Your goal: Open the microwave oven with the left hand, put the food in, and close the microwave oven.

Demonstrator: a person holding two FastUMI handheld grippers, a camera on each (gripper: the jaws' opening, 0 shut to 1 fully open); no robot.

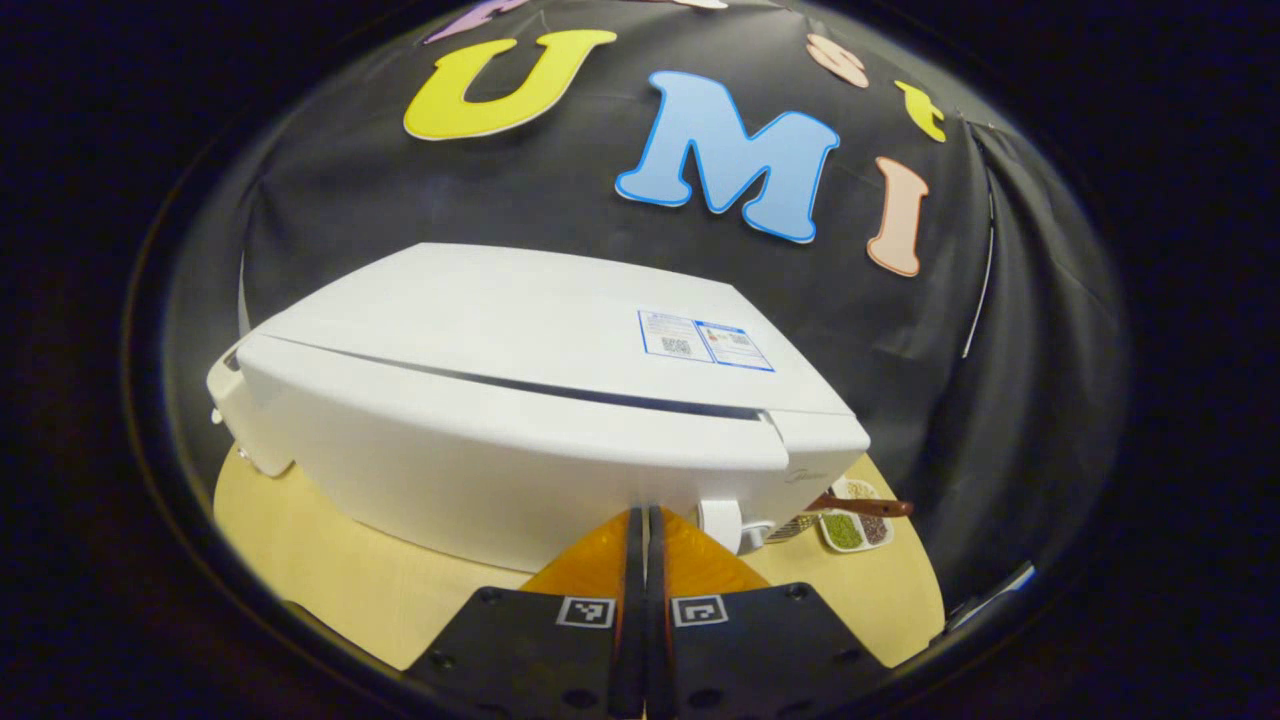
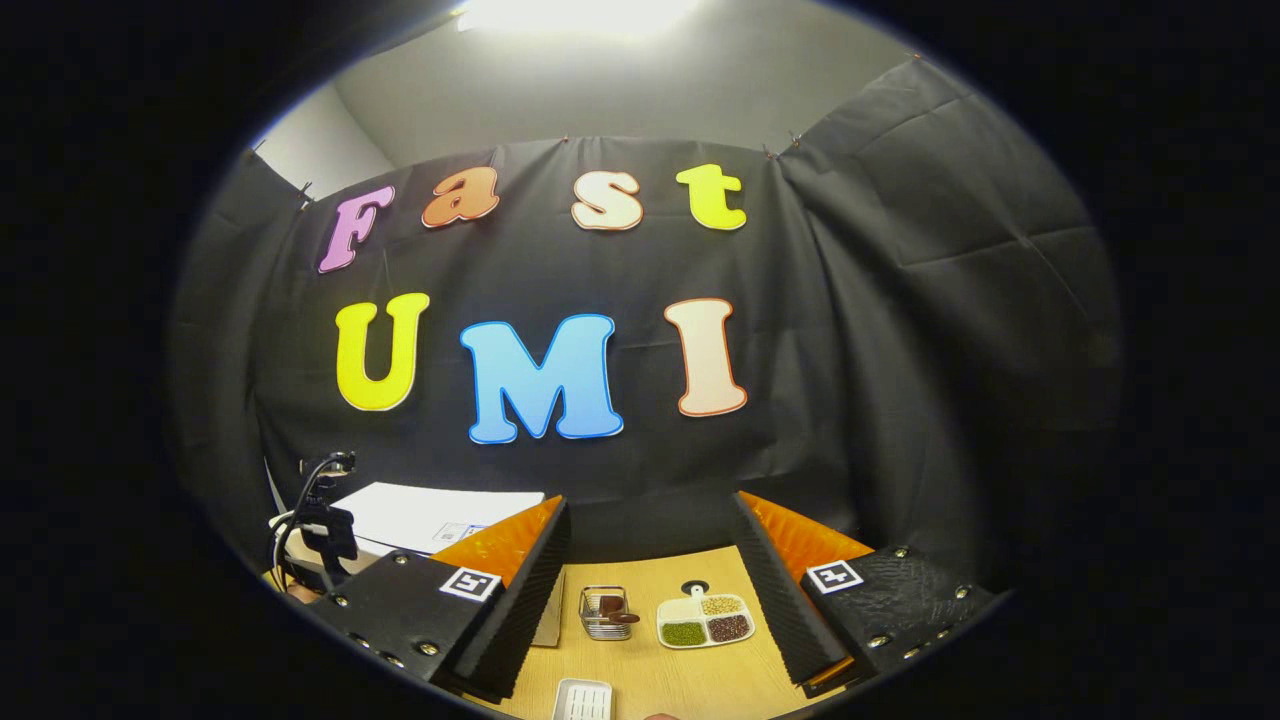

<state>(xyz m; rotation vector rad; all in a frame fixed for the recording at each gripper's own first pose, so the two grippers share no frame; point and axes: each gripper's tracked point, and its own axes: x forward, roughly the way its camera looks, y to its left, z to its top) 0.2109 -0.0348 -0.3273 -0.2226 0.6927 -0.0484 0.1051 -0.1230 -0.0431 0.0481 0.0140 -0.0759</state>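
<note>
Facing the microwave oven (image 1: 520,420) head-on in the left gripper view, the left hand-held gripper (image 1: 640,530) has its fingers pressed together with nothing between them, the tips pointing at the lower middle of the white door front; whether they touch it cannot be told. The door looks shut, a dark seam running along its top edge, so the opening step is judged not yet done. Judged from this, closed fingers suit a push on a latch or a hook under the door lip better than a pinch. The oven sits on the round wooden surface (image 1: 330,570), filling most of its width; bare wood lies in front to the left, room for the door to swing. To the right, past the oven's corner, a divided food dish (image 1: 855,525) sits near the surface's edge, close beside the black cloth wall. In the right gripper view, the right hand-held gripper (image 2: 650,590) is spread wide and holds nothing, hovering above the surface. Between its fingers lie the same divided food dish (image 2: 704,620) and a small metal basket (image 2: 605,612) just beside it; a white ribbed tray (image 2: 582,700) lies nearer the camera. The oven's white top (image 2: 430,515) shows at left, well apart from the dish, leaving open wood between for a carry.
</note>
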